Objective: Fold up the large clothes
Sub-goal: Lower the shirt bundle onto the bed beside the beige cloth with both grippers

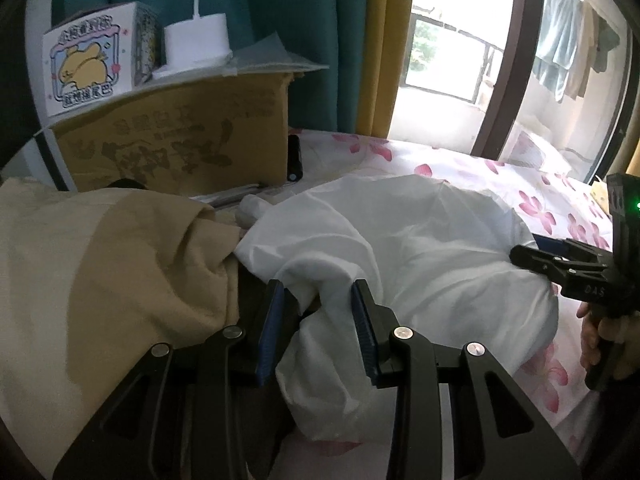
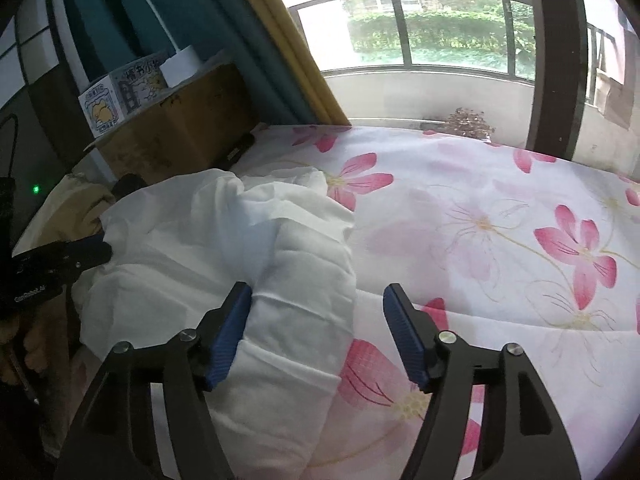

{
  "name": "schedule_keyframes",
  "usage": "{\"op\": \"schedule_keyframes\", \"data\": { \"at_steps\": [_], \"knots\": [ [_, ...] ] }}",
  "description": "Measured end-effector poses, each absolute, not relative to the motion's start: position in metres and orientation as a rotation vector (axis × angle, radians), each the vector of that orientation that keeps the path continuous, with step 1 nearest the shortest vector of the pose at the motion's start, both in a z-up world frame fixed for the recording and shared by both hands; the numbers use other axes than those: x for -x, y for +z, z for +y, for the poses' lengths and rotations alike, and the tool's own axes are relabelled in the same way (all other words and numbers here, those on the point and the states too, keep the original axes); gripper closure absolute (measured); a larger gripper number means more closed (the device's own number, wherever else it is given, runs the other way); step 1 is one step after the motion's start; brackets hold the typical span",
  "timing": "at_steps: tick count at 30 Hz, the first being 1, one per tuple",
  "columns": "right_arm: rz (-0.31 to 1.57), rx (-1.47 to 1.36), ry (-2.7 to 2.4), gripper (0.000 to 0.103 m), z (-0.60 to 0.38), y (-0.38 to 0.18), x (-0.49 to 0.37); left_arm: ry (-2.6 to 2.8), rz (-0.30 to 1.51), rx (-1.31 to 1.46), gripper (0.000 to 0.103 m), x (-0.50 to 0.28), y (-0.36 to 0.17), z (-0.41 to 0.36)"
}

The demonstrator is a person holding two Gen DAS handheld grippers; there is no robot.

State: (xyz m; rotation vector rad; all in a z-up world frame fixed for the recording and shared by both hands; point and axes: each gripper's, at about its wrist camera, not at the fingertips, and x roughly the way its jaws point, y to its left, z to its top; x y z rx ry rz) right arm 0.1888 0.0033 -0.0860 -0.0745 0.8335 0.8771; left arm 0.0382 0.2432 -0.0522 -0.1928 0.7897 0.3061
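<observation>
Right wrist view: floral bedsheet (image 2: 500,208); balcony railing (image 2: 400,28) beyond

My left wrist camera sits low behind my left claw (image 1: 318,332), close over the bed (image 1: 460,164), looking down and forward toward the cardboard box (image 1: 180,140) at ten o'clock. My right wrist camera rides behind my right claw (image 2: 316,336), equally near, facing the balcony railing (image 2: 400,28) at twelve o'clock. Both views share the white garment (image 1: 420,248) (image 2: 224,240), the box (image 2: 180,128) and the floral sheet (image 2: 480,208); each catches the other claw at its edge.
</observation>
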Motion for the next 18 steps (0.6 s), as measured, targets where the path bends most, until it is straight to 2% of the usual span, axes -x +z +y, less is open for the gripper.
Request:
{"op": "schedule_keyframes", "data": {
  "at_steps": [6, 8, 9, 18],
  "knots": [
    [0.834, 0.077, 0.879, 0.035, -0.003, -0.083, -0.179, 0.303, 0.735, 0.188, 0.065, -0.024, -0.039, 0.231],
    [0.835, 0.078, 0.879, 0.035, -0.004, -0.083, -0.177, 0.298, 0.733, 0.196, 0.054, -0.021, -0.040, 0.227],
    [0.834, 0.079, 0.880, 0.035, -0.006, -0.082, -0.175, 0.297, 0.734, 0.207, 0.053, -0.019, -0.041, 0.225],
    [0.832, 0.082, 0.877, 0.034, -0.028, -0.084, -0.158, 0.324, 0.772, 0.243, 0.053, 0.000, -0.058, 0.214]
  ]
}}
